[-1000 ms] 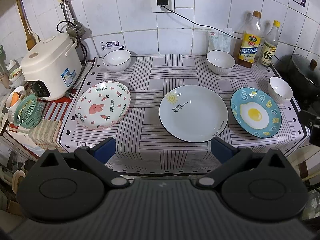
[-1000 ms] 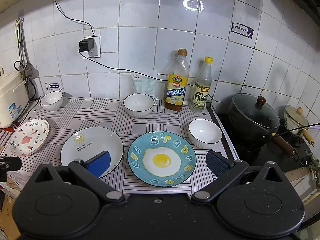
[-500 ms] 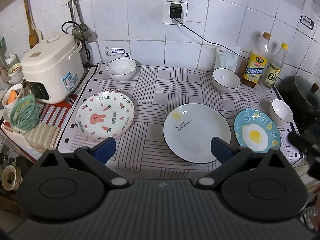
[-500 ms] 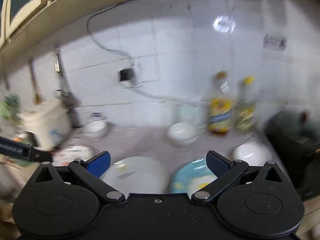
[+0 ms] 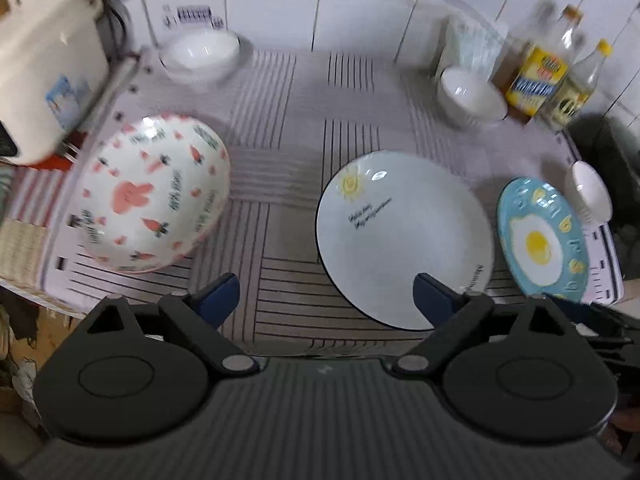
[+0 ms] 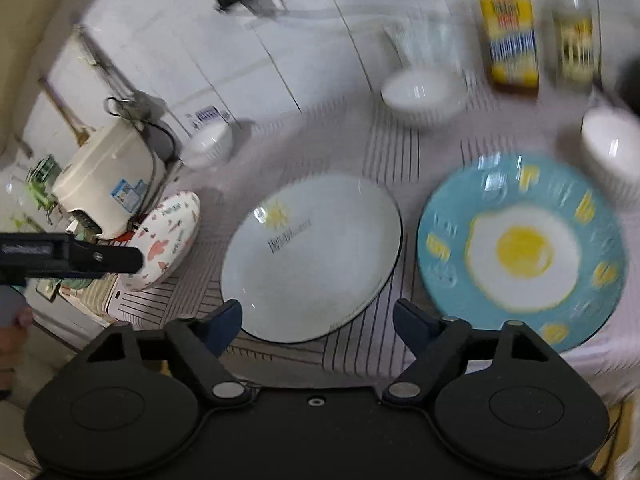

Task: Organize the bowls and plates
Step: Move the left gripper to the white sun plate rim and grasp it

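Observation:
Three plates lie on a striped cloth: a rabbit-print plate (image 5: 152,196) at left, a white sun plate (image 5: 404,236) in the middle, a blue fried-egg plate (image 5: 540,240) at right. Three white bowls stand behind: back left (image 5: 200,54), back right (image 5: 470,98), far right (image 5: 590,190). My left gripper (image 5: 326,298) hovers over the cloth's front edge, its right finger over the sun plate's near rim; its jaws are closing with nothing between them. My right gripper (image 6: 318,320) hangs above the near rim of the sun plate (image 6: 312,256), beside the egg plate (image 6: 520,252), jaws closing on nothing.
A white rice cooker (image 5: 44,76) stands at the left edge. Two oil bottles (image 5: 536,72) stand against the tiled wall at the back right, with a dark pot (image 5: 608,152) beyond them. The left gripper's body (image 6: 68,260) shows at the left of the right wrist view.
Both grippers have dropped toward the counter and tilted downward, so the plates look larger. Both pairs of jaws have narrowed a little. The plates and bowls have not moved.

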`<state>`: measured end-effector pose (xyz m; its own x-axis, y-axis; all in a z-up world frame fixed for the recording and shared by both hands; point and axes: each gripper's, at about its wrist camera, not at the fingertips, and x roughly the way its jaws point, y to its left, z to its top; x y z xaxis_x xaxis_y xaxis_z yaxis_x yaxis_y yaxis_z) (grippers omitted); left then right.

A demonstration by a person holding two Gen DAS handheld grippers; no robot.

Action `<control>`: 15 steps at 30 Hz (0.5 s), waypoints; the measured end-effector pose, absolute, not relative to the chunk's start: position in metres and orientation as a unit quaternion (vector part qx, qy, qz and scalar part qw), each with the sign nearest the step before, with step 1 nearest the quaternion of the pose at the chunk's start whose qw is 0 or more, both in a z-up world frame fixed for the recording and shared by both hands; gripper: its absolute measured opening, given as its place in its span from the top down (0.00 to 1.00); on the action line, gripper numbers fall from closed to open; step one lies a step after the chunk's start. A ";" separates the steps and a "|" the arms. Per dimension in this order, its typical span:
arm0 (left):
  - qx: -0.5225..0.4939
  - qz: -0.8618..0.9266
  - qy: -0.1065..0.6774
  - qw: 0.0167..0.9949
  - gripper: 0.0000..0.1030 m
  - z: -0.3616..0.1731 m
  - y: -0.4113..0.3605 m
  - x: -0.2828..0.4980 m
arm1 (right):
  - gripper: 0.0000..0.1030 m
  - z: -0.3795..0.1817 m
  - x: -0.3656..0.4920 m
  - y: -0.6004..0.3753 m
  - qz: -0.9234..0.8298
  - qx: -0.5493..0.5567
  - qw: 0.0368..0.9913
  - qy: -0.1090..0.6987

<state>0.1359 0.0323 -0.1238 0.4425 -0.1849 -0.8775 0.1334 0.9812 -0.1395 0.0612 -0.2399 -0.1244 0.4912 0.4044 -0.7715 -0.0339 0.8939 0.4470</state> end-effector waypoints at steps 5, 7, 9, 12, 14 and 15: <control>-0.020 -0.116 0.547 0.829 0.33 -0.165 0.028 0.166 | 0.34 -0.162 0.073 -0.236 0.106 0.233 0.824 0.506; -0.027 -0.126 0.561 0.817 0.39 -0.178 0.028 0.177 | 0.40 -0.173 0.079 -0.238 0.093 0.250 0.819 0.508; -0.036 -0.136 0.574 0.807 0.43 -0.191 0.028 0.189 | 0.45 -0.183 0.083 -0.238 0.080 0.258 0.821 0.504; -0.025 -0.143 0.588 0.796 0.54 -0.206 0.026 0.205 | 0.60 -0.191 0.084 -0.237 0.053 0.267 0.827 0.492; -0.023 -0.149 0.599 0.786 0.68 -0.214 0.026 0.214 | 0.70 -0.192 0.082 -0.235 0.045 0.270 0.833 0.480; -0.023 -0.149 0.605 0.782 0.70 -0.217 0.026 0.218 | 0.71 -0.193 0.082 -0.234 0.037 0.265 0.837 0.477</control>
